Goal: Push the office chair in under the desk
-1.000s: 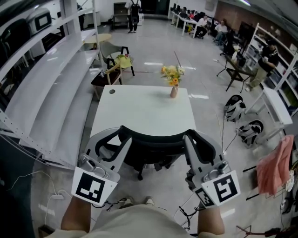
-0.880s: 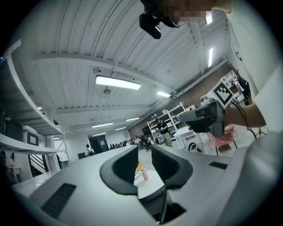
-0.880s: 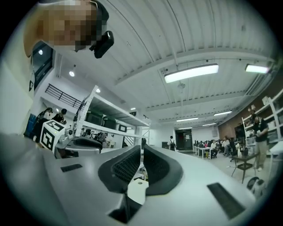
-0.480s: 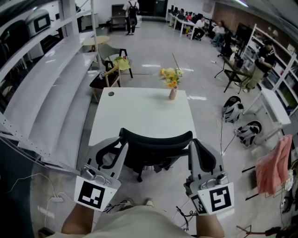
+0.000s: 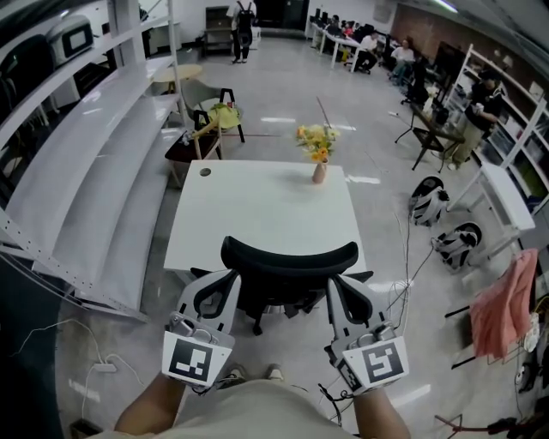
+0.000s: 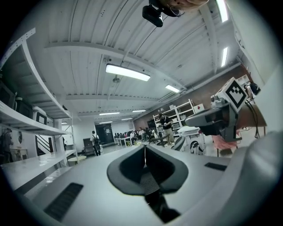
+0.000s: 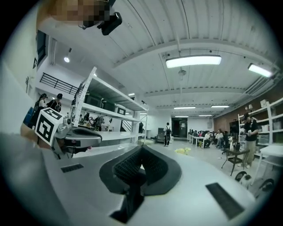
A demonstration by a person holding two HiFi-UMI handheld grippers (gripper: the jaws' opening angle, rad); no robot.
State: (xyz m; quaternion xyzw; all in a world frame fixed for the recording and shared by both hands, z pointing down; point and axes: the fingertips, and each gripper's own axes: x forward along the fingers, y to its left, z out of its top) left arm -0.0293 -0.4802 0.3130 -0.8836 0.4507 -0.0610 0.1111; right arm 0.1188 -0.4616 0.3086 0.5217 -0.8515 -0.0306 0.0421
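Both grippers have drawn back from the office chair, which is tucked against the white worktop's near edge. Left gripper and right gripper jaws are pressed together, empty. The chair probably rolls easily; push on its stiff backrest. Smooth floor, open workshop.

The head view looks steeply down on the desk and chair at mid-frame, with the left gripper and right gripper close at the lower edge. Each gripper view sits just behind its own jaws, low in frame, tilted up toward the ceiling. All three share the far hall's standing person; each gripper view catches the other gripper at its side.
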